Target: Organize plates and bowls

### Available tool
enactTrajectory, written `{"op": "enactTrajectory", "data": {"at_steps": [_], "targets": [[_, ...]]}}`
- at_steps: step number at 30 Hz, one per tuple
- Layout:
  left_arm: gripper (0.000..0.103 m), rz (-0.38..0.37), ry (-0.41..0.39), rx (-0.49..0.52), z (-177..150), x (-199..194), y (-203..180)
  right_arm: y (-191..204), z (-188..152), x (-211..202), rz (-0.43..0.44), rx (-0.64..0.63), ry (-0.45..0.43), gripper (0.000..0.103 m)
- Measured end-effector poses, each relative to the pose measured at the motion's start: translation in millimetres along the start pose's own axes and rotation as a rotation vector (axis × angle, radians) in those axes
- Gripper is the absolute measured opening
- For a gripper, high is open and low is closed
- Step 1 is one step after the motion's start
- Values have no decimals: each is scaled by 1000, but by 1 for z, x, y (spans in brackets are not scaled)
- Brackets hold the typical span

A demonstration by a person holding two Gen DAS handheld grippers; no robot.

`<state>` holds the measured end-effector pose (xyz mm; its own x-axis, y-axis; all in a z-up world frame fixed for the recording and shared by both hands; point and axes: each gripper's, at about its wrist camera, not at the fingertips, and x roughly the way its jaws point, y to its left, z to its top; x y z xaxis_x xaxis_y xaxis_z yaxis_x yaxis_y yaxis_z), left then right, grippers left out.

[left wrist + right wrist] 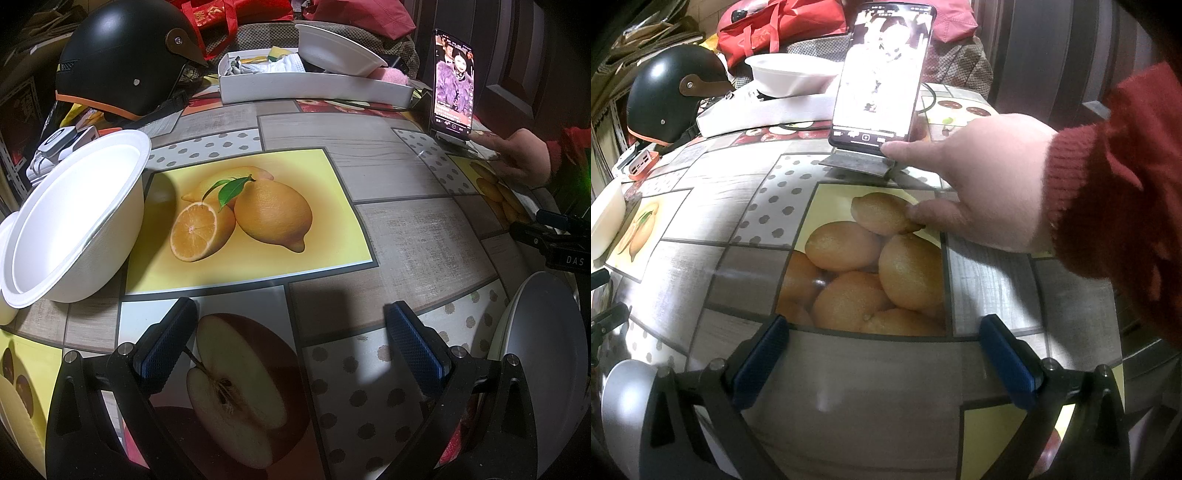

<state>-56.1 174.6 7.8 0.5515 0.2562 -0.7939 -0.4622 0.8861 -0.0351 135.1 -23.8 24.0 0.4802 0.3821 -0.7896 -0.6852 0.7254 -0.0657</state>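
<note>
White paper bowl [70,218] sits at the left of the surface [417,236], tipped so its open mouth faces up and toward the right; its left rim overlaps a second white piece that is mostly cut off by the frame edge. Another white bowl [334,48] rests tilted on a white tray [314,88] at the far side, beside a black helmet [122,55]. A grey plate [543,354] lies at the near right, partly hidden behind the left tongs [291,336], which are spread wide and hold nothing. The right tongs [884,350] are also wide and empty above the fruit-print cloth. A bare hand [982,181] in a red sleeve [1115,177] reaches to a phone [882,74] propped upright on a stand.
</note>
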Motion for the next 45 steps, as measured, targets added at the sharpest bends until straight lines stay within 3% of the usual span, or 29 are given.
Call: {"op": "enactTrajectory", "data": {"at_steps": [22,26,30,38,41,45], "targets": [[103,12,-4,-1,1,-5,0,0,1,1,1,-1,2,103],[103,-34,-93,-8,8,-49,-1,0,1,0,1,0,2,103],[103,-34,-168,-31,12,-100,8,-1,1,1,1,0,3,103],[103,89,-195,-161,16,-173,61,-5,3,0,20,3,18,103],[103,151,-271,-207,27,-212,88,-22,3,-10,31,70,34,103],[103,216,-430,-233,41,-273,115,-55,-2,-72,-15,167,-106,103]]}}
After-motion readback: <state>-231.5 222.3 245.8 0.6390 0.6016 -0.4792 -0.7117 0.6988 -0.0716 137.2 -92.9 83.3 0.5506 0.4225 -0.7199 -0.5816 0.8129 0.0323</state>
